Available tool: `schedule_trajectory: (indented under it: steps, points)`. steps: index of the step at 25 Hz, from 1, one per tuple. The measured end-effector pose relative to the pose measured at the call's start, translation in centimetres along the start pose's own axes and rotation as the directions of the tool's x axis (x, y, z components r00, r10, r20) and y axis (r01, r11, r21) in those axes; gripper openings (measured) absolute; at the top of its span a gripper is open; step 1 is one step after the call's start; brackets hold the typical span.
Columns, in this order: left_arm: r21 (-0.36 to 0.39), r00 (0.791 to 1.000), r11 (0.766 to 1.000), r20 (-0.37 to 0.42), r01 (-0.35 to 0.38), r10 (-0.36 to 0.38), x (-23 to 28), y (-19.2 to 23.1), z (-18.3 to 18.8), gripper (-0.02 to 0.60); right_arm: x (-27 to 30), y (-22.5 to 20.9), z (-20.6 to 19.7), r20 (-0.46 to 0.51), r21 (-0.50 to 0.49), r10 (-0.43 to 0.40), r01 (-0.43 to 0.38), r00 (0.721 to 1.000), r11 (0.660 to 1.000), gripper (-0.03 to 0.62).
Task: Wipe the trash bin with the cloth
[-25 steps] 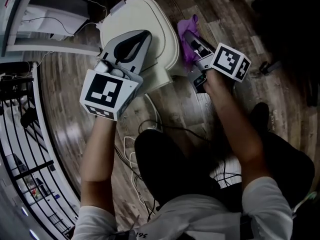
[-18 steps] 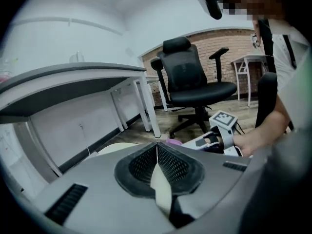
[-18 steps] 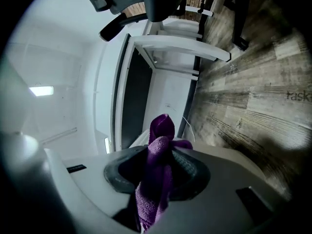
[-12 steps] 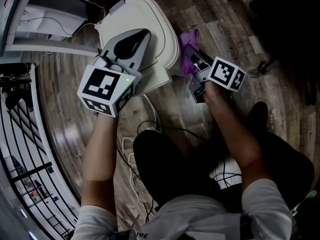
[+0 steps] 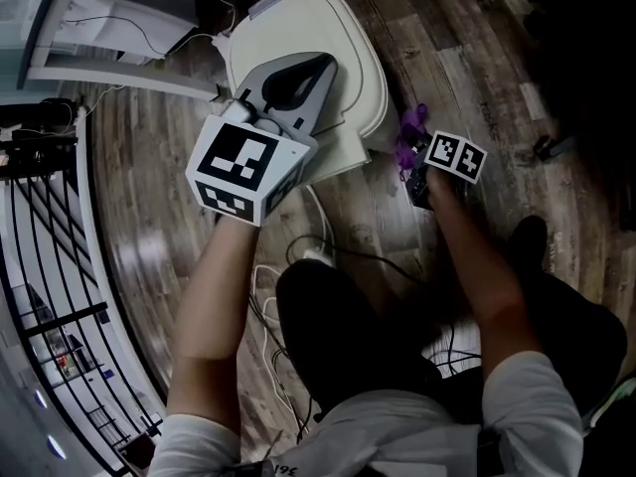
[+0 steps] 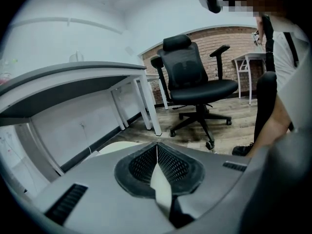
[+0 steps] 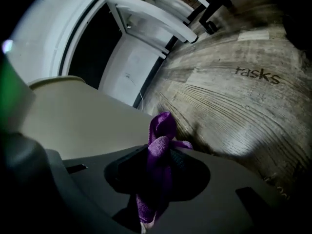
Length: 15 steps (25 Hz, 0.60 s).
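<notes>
Left tongs: We are holding the left tongs [image 5: 320, 66] [image 6: 157, 146] pressed together with nothing between them. They are hovering over the lid of the cream trash bin [image 5: 343, 18]. We cannot tell whether they are resting on the lid.

Right tongs: The right tongs [image 5: 409, 157] [image 7: 161, 155] are pinching the purple cloth [image 5: 409, 127] [image 7: 158, 135]. A folded loop of it is sticking out past their tips.

What is changing: Compared with a moment ago, the right tongs are sitting much lower. They are dropping from about lid height down along the bin's side toward the wooden floor [image 5: 467, 58]. The left tongs are staying where they were over the lid.

Trash bin: It is standing directly under the left tongs and just to the left of the right tongs. Its pale wall [image 7: 78, 121] is filling the space beside the cloth. We cannot tell whether the cloth is touching that wall.

Meaning for the task: We are judging this as a downward pass on the side wall, or a move to its lower part, with the left tongs perhaps steadying the bin.

Watching for: The cloth is bunched into a narrow fold, so it is likely offering the wall only a small face.
</notes>
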<state>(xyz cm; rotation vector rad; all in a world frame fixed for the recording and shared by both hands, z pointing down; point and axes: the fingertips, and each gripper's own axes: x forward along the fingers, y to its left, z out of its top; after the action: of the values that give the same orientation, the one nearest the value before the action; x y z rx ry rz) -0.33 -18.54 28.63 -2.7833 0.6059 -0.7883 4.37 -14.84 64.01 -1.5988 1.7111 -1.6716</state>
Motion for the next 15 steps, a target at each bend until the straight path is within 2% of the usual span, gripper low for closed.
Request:
schedule_trajectory:
  steps: [3,7,9,11,13,15]
  points:
    - [0.006,1.0,1.0,-0.014,-0.006,0.006,0.0,0.0,-0.1,0.006,1.4,-2.6,-1.9,-0.104,-0.09,-0.082,0.073,0.991,0.993,0.117]
    - [0.013,1.0,1.0,-0.028,-0.011,0.011,0.2,0.0,-0.2,0.005,2.4,-4.7,-4.3,-0.259,-0.23,-0.181,0.121,0.949,0.966,0.117]
    - [0.016,1.0,1.0,-0.03,-0.009,0.01,0.2,-0.1,-0.2,0.006,2.5,-4.6,-4.2,-0.264,-0.22,-0.187,0.13,0.946,0.967,0.117]
    - [0.014,1.0,1.0,-0.024,0.0,0.0,0.1,-0.2,-0.2,0.006,2.1,-3.9,-3.7,-0.242,-0.188,-0.172,0.128,0.955,0.974,0.117]
    - [0.011,1.0,1.0,-0.021,0.006,-0.006,-0.1,0.3,-0.2,0.006,1.4,-2.5,-3.1,-0.211,-0.159,-0.136,0.103,0.968,0.982,0.117]
    - [0.036,0.999,0.999,-0.027,-0.018,0.019,-0.2,2.1,0.0,0.006,0.5,-1.0,-2.4,-0.177,-0.137,-0.084,0.06,0.981,0.989,0.117]
